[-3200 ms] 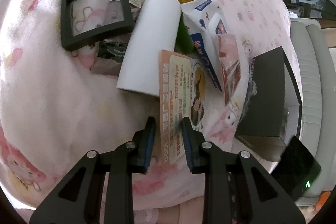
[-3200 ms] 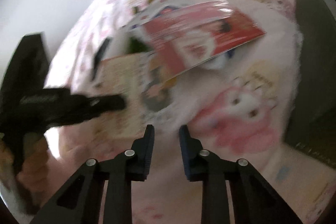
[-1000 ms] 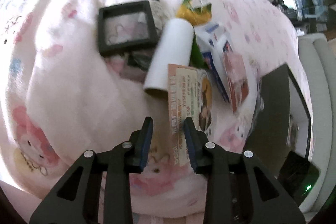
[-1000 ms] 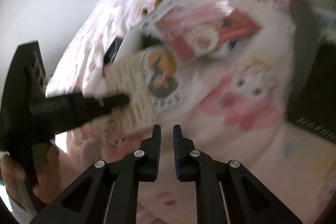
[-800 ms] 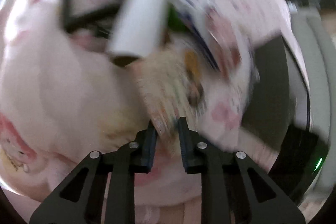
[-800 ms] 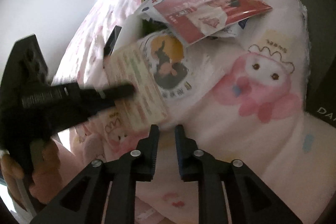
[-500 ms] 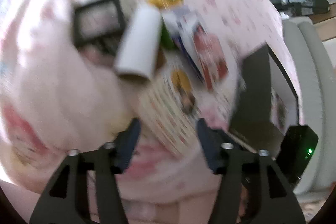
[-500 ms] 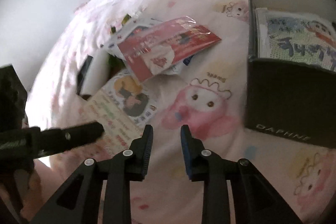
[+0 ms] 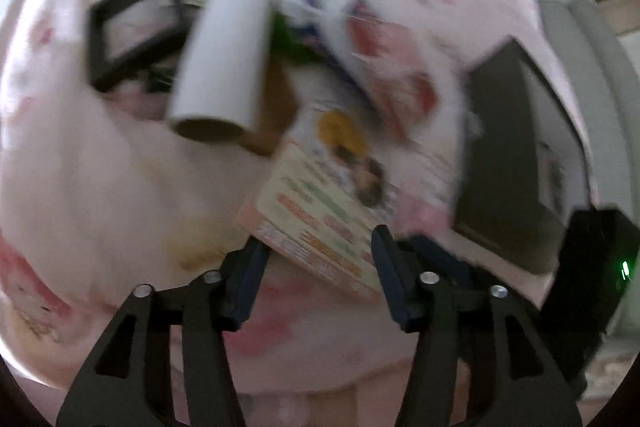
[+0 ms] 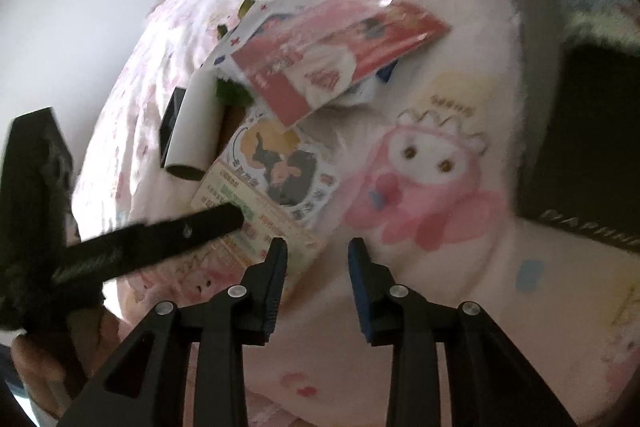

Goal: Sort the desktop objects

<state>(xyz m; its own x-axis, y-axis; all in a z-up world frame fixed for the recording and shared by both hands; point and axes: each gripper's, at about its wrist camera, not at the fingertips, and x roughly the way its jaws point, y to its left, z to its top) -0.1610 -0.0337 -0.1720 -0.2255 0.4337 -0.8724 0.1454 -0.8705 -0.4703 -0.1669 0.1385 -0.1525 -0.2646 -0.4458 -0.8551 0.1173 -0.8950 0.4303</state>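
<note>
1. Left gripper (image 9: 318, 267): its jaws stand about half apart and are narrowing right now. The near corner of the printed flyer (image 9: 320, 203) sits between them, but the pads do not look pressed on it. No grip here.

2. Right gripper (image 10: 316, 267): the jaws are a modest way apart and widening, with only pink blanket (image 10: 420, 227) between them. The flyer's near edge lies just beside the left finger. It holds nothing.

3. Outward from the fingers: the flyer lies flat on the blanket, its far end under the heap. That heap is the white roll (image 9: 222, 59), the red packet (image 10: 332, 63) lying over a blue-and-white packet, and the black frame (image 9: 132, 27) off to the left. The dark box (image 9: 512, 163) stands to the right, well apart from the flyer.

4. Step in hand, as I read it: picking the flyer off the blanket, with both grippers converging on its near end. It looks bound for the box, though that is a guess.

5. The next move calls for a pinch on a thin sheet lying flat on soft cloth. One finger has to get under the edge, or the blanket comes up too. The far end must also slide out without dragging the red packet.

6. Against a second ago: both grippers were nearly shut then, the left narrowly straddling the flyer's edge and the right clear of it. Both stand wider now. The flyer also lies turned, its near end swung left in the left wrist view. The box shows more of its side in the right view.
</note>
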